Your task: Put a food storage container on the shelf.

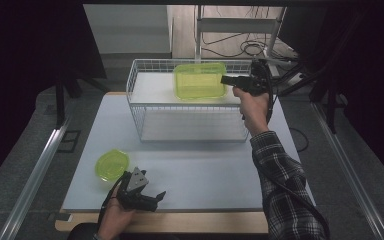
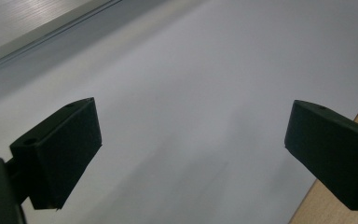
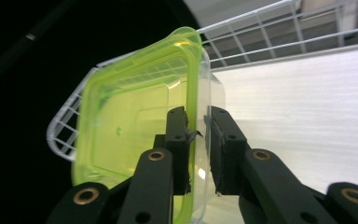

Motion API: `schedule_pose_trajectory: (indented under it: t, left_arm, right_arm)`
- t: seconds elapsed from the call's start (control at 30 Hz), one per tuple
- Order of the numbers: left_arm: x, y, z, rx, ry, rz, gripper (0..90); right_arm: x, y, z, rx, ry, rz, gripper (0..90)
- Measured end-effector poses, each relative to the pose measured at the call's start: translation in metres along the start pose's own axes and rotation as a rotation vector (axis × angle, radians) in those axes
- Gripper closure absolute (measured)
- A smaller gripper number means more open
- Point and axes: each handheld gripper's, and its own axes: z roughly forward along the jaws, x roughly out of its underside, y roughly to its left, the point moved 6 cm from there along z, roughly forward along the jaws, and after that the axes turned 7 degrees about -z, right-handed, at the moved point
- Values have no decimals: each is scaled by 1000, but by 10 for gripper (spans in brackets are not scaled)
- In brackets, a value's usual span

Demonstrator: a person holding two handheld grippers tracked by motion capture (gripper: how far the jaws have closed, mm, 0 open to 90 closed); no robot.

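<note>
A lime-green clear plastic container (image 1: 200,80) stands on the upper white shelf of a wire basket (image 1: 135,107) at the back of the table. My right gripper (image 1: 226,79) reaches in from the container's right. In the right gripper view the container (image 3: 135,126) is seen from its side, and its rim and clear wall run between the jaws of my right gripper (image 3: 198,114). The pads stand slightly apart from the wall, so this gripper is open. My left gripper (image 1: 160,196) rests low near the table's front edge. Its jaws (image 2: 191,140) are wide open over bare table.
A matching green lid or shallow dish (image 1: 112,165) lies on the white table (image 1: 205,170) at the front left, just beyond my left hand. The basket's lower shelf (image 1: 195,127) is bare. A metal rail (image 1: 40,170) runs along the floor at the left.
</note>
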Motion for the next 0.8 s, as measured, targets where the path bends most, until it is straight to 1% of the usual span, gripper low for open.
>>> schedule_pose_trajectory:
  t: [0.03,0.1,0.13,0.17,0.3,0.43,0.57,0.63,0.67,0.7,0.73,0.8]
  left_arm:
    - [0,0,0,0,0,0,35]
    - [0,0,0,-1,3,2,35]
    - [0,0,0,-1,4,3,35]
    - [0,0,0,-1,4,2,35]
    - [1,0,1,-2,7,5,35]
    - [1,0,1,0,6,4,35]
    - [1,0,1,0,7,4,35]
    - [1,0,1,0,9,6,35]
    - [1,0,1,0,9,6,35]
    - [1,0,1,-1,9,6,35]
    - [1,0,1,0,9,7,35]
    - [1,-1,1,0,10,7,35]
  right_arm:
    - [0,0,1,26,7,-31,751]
    - [0,0,3,58,15,-52,725]
    - [0,-1,4,85,19,-72,723]
    - [0,-1,5,99,23,-86,723]
    - [0,-1,7,104,22,-91,721]
    - [-2,-1,8,122,29,-115,707]
    - [-3,0,12,142,42,-144,665]
    - [-3,0,14,146,47,-147,657]
    - [-4,-1,15,152,43,-148,628]
    - [-4,-2,16,186,53,-174,611]
    - [-4,-3,16,208,54,-213,600]
    - [-4,-2,17,208,56,-214,595]
